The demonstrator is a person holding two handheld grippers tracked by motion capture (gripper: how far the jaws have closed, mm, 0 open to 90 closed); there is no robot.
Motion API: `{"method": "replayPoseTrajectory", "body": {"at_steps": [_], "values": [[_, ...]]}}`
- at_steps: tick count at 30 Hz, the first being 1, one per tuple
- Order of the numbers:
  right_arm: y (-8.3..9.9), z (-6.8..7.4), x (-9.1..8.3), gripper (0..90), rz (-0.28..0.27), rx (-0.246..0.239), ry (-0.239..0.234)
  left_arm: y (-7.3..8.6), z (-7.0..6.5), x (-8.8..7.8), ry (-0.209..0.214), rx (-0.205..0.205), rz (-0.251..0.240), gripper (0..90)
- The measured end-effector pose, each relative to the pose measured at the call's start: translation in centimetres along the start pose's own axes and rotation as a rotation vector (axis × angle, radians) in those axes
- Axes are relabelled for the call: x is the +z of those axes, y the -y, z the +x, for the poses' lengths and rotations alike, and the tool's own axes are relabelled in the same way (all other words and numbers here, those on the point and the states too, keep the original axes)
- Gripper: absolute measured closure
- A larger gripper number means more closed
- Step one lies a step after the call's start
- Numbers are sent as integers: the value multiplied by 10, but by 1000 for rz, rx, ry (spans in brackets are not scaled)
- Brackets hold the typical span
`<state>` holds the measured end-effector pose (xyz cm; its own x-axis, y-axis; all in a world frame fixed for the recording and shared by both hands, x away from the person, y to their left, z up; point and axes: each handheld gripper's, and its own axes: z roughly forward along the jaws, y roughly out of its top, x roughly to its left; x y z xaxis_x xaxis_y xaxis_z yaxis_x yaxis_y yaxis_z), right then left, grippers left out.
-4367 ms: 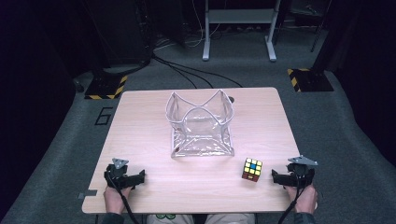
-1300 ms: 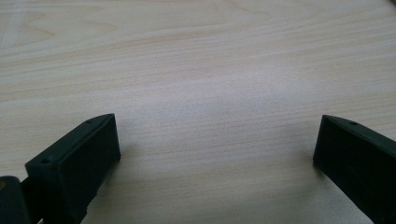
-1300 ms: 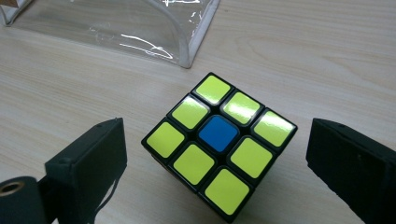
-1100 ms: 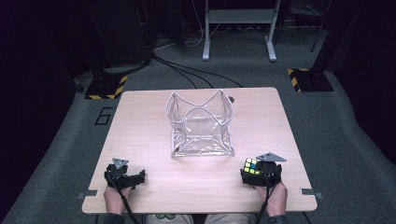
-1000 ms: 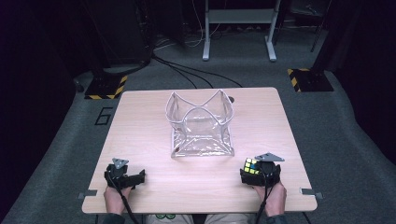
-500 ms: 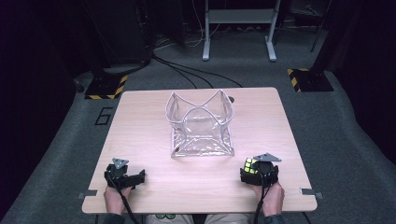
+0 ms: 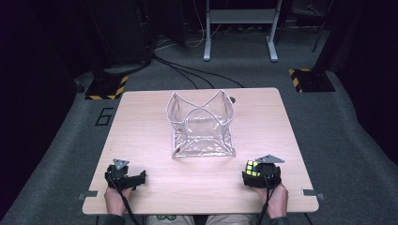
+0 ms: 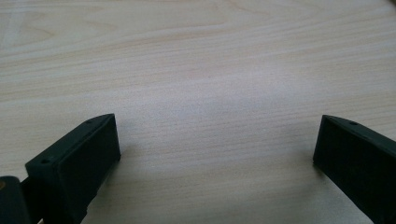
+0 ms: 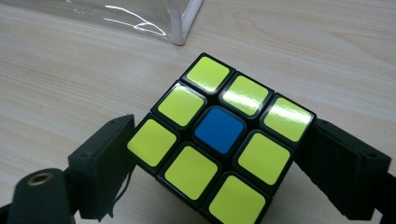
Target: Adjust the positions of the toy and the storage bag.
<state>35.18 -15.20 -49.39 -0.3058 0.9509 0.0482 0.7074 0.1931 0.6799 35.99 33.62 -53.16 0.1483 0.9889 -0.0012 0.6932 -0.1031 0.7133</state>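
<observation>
A colour cube (image 7: 252,168) with a mostly yellow top face and a blue centre (image 9: 205,172) sits on the wooden table (image 7: 141,122) at the front right. My right gripper (image 7: 256,174) is shut on it. Its jaws have just closed in, and both pads (image 9: 109,154) press the cube's opposite sides. At the front left, my left gripper (image 7: 140,178) rests on the table. Its jaws stand wide open (image 8: 217,135) over bare wood with nothing between them.
A clear plastic bag (image 7: 202,126) with white seams stands open-topped at the table's middle. Its near corner (image 9: 180,23) lies just beyond the cube. Cables, a stand and hazard-striped bases sit on the floor behind the table.
Since the oldest frame my right gripper has moved left from the table's right edge onto the cube. Over the last second neither hand has visibly moved.
</observation>
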Motion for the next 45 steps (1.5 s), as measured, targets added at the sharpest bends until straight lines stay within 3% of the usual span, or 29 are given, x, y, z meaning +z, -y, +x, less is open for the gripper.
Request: {"method": "replayPoseTrajectory", "body": {"at_steps": [8, 16, 19, 28, 30, 32, 43, 45], "values": [[-2, 4, 4, 140, 6, 12, 29, 0, 0, 0, 0, 1, 1, 1], [0, -1, 3, 145, -11, -39, -19, 0, 0, 0, -1, -1, 0, 2], [0, -2, 2, 150, -18, -33, -39, 0, 0, 0, -1, -2, 0, 1], [2, -3, 3, 153, -32, -60, -45, 0, 0, 0, -2, -1, 0, 1], [2, -3, 1, 180, -58, -58, -56, 0, 0, 0, -2, -2, 0, 2], [1, -4, -2, 335, -73, -60, -55, 0, 0, 0, -2, -2, -1, 1], [5, -4, 16, 269, -42, -46, -55, 0, 0, 0, -3, -1, 0, 1], [6, -1, 20, 265, -47, -36, -37, 0, 0, 0, -3, -1, 0, 2]]}}
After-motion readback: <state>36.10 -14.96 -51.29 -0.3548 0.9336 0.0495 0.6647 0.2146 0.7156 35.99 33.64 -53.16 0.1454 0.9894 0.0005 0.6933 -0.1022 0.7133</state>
